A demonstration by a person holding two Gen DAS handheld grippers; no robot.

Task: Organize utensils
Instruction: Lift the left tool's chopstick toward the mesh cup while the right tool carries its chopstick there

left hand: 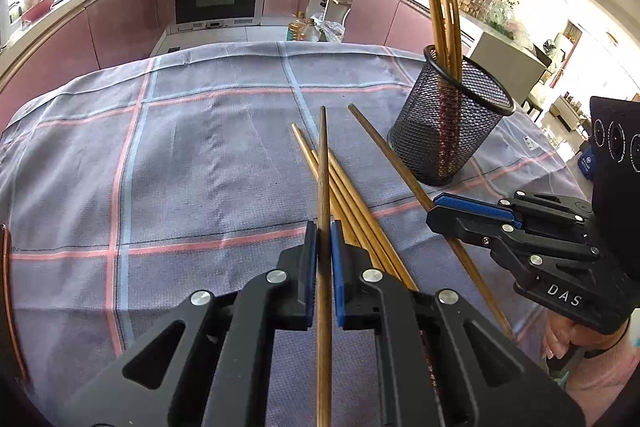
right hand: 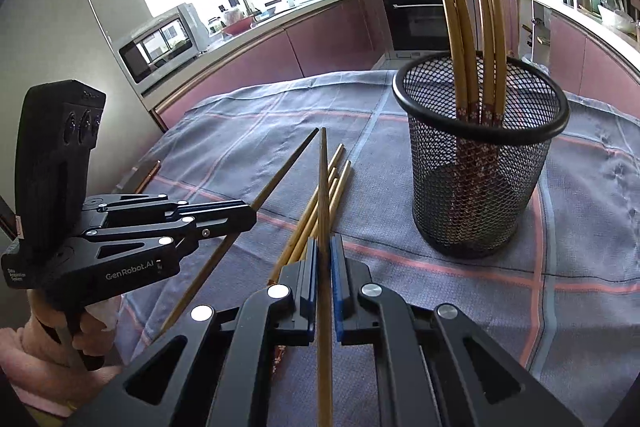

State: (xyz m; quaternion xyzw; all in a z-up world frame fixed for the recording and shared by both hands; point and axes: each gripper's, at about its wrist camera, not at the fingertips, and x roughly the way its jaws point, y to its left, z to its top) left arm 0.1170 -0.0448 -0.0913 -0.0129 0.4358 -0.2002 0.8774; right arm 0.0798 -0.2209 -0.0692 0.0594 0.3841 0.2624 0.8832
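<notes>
**Inventory, largest first**

1. Plaid cloth [left hand: 180,167] [right hand: 560,307]: grey-blue w/ pink & pale-blue stripes. It lies under both your jaw sets and carries every item below.
2. Mesh cup [left hand: 448,131] [right hand: 480,187]: black wire, round, upright. Ahead-right of your left jaws, just ahead-right of your right jaws. No jaw touches it.
3. Left gripper [left hand: 324,239] [right hand: 244,217]: black w/ blue pads. Jaws nearly closed, pinching item 6 w/ only the stick's width between the pads.
4. Right gripper [right hand: 325,255] [left hand: 434,213]: same build. Jaws closed to a stick's width, clamped on item 7.
5. Cup chopsticks [left hand: 440,7] [right hand: 460,7]: 4 pcs, light wood. They stand in the cup w/ thin tips up; the lower ends are dark red w/ a small flower print.
6. Left-held chopstick [left hand: 323,167] [right hand: 288,163]: darker brown, 1 pc. Runs straight out between your left pads, tip pointing ahead, rear end passing back under the gripper.
7. Right-held chopstick [right hand: 324,187] [left hand: 380,147]: brown, 1 pc. Same lie in your right pads, tip ahead.
8. Loose chopsticks [left hand: 360,223] [right hand: 298,239]: approx. 3 pcs, light wood. Flat on the cloth, bunched between the 2 jaw sets and below both held sticks. Can't tell if they touch either stick.
</notes>
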